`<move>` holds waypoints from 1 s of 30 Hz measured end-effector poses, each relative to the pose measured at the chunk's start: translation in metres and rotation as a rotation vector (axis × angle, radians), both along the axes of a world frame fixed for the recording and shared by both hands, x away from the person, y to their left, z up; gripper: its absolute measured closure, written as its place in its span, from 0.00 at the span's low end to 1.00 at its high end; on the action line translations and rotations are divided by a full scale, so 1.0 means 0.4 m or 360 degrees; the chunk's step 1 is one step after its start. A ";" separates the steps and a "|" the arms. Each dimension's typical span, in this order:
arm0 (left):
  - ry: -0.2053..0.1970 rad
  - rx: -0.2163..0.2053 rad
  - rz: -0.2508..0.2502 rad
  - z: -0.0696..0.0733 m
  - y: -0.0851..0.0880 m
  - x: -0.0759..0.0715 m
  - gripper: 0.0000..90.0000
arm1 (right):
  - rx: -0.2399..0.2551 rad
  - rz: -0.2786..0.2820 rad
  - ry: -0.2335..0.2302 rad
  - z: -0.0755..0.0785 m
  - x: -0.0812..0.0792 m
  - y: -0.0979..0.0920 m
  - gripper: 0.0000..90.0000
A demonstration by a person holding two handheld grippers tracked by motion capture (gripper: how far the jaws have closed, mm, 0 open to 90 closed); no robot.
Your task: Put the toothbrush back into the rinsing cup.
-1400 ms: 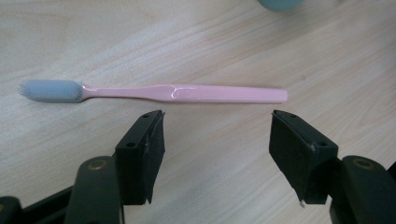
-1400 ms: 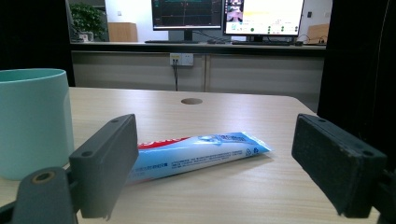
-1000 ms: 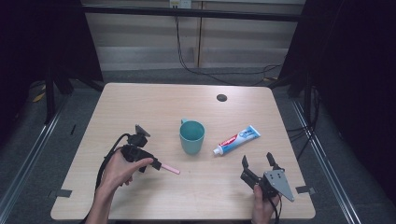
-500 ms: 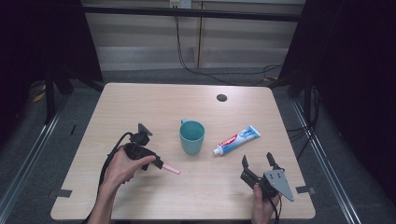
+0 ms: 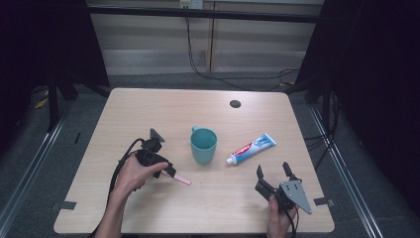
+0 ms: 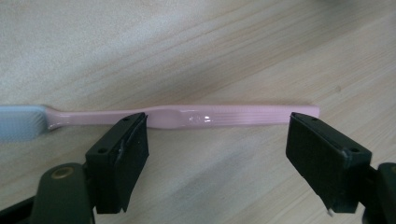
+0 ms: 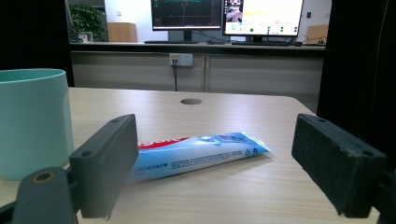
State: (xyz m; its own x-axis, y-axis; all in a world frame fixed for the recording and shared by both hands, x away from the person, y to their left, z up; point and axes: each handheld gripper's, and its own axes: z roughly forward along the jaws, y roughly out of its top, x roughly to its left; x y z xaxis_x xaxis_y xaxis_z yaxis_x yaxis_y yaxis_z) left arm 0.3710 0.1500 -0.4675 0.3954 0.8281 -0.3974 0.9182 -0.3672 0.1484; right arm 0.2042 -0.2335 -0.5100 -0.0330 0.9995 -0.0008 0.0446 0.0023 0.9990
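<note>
A pale wooden desk (image 5: 148,106) carries a cup (image 5: 203,145), a toothpaste tube (image 5: 250,148) and a pink toothbrush (image 6: 196,115). The left hand-held gripper (image 6: 217,144), jaws just widened and spread, straddles the toothbrush handle lying flat. Next it likely must sink and pinch. The right hand-held gripper (image 5: 275,172) rests spread near the tube.

Pink toothbrush (image 6: 224,115) with seemingly pale-blue bristles, teal cup (image 5: 203,145), blue-white-red toothpaste tube (image 5: 250,148), light wood-grain table (image 5: 148,109)

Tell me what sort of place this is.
Probably a lab or office recording station: a bare wooden table framed by dark curtains, lit monitors on a counter behind, and wall sockets with cables.
</note>
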 end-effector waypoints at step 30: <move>0.0013 0.0026 0.0060 0.000 0.003 0.014 0.26 | -0.0002 -0.0003 0.0000 0.000 0.000 0.001 0.15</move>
State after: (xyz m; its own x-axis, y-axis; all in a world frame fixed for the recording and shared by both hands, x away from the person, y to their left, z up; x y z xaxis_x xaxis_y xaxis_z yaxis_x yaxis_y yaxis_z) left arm 0.3765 0.1512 -0.4674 0.3607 0.8487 -0.3869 0.9326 -0.3348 0.1350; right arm 0.2042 -0.2333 -0.5100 -0.0312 0.9995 -0.0020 0.0447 0.0033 0.9990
